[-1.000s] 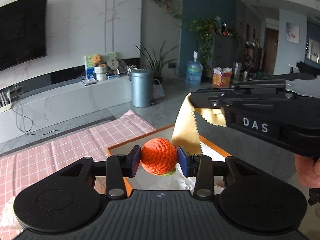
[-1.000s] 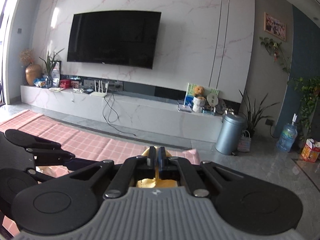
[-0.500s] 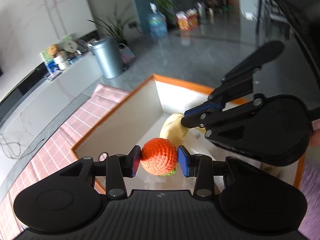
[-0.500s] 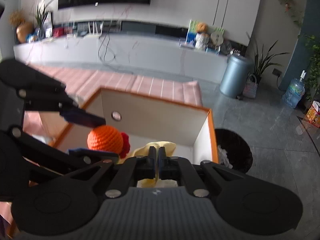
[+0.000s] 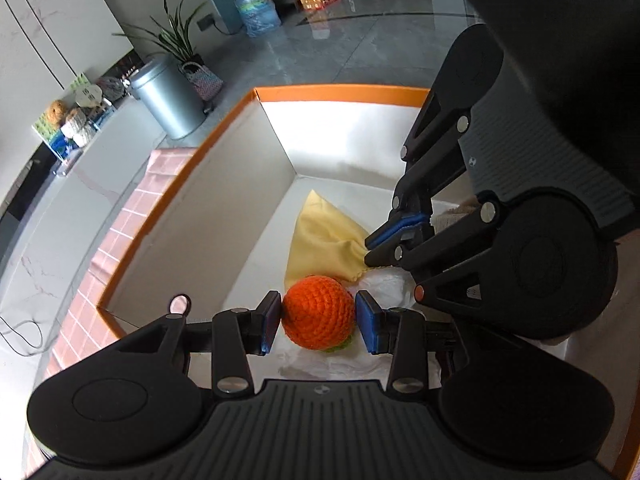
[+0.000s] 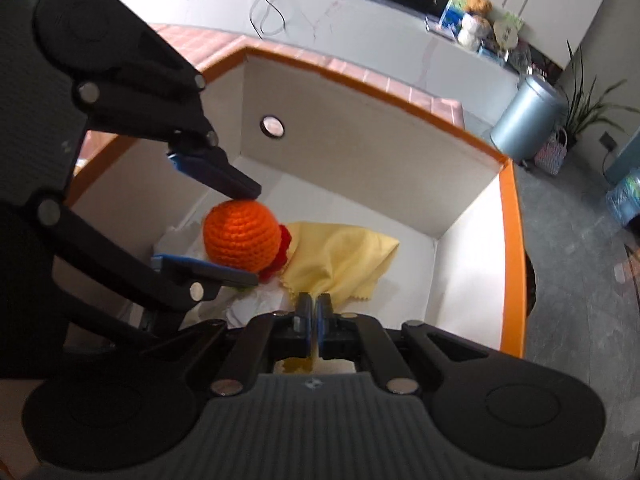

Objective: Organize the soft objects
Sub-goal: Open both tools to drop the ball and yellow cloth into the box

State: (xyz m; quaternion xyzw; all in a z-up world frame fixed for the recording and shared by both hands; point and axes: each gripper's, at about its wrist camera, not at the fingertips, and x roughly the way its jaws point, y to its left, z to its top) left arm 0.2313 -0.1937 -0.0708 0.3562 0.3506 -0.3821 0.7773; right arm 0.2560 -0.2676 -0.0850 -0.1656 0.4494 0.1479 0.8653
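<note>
Both claws hang inside the orange-rimmed box (image 5: 344, 94): my left claw (image 5: 319, 322) pinches the crocheted orange ball (image 5: 319, 318), my right claw (image 6: 313, 322) — clamped shut — grips the yellow cloth (image 6: 340, 258). Best to lower each to the floor — then let go gently, ball beside cloth.

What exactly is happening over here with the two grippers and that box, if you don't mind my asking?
A person is putting soft things into an orange-rimmed box with two handheld grippers. The left gripper is clamped on an orange crocheted ball, held low inside the box. The right gripper is shut on an edge of a yellow cloth, most of which lies on the box floor. Neither item has been let go yet.
</note>
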